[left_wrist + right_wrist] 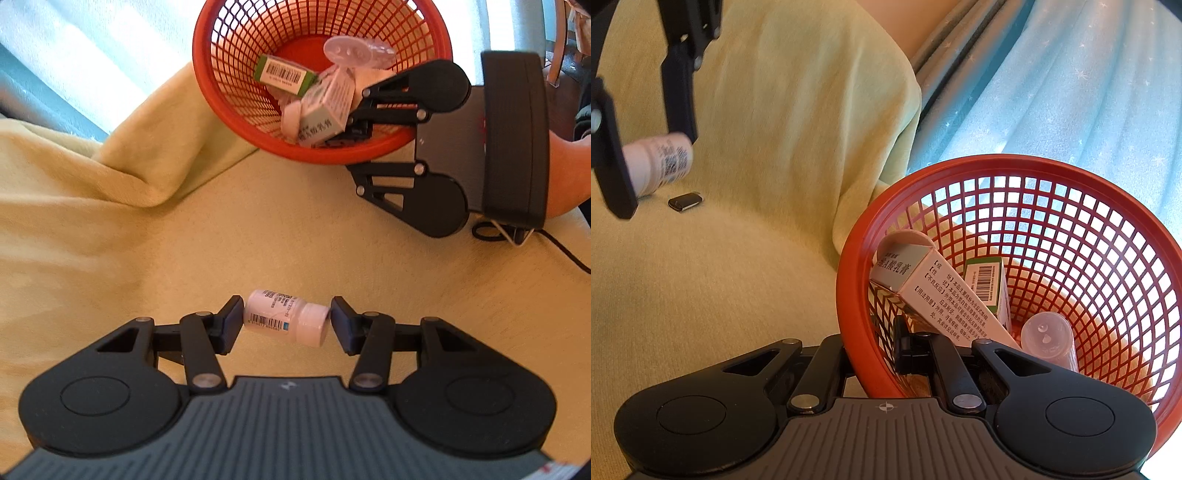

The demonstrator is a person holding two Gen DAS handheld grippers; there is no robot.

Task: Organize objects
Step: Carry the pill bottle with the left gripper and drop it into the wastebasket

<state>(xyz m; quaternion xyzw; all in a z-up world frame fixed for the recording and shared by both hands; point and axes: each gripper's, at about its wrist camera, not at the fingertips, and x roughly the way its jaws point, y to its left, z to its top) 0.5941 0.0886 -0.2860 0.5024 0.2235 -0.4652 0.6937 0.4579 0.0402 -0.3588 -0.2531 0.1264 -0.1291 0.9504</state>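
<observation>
My left gripper [286, 319] is shut on a white pill bottle [284, 315], which lies sideways between the pads, base to the left and cap to the right, above the cloth. In the right wrist view the same bottle [661, 162] hangs in the left gripper [652, 164] at the upper left. A red mesh basket [207, 74] stands at the back. My right gripper [349, 133] is shut on its near rim [849, 280], one finger inside and one outside. In the basket lie a green box [988, 284], a grey-white box [923, 284] and a clear cap [1047, 338].
A yellow-green cloth [184, 236] covers the surface and folds up at the back left. A small black object [685, 201] lies on it beneath the held bottle. A black cable [565, 251] trails at the right, and a blue curtain [1071, 92] hangs behind the basket.
</observation>
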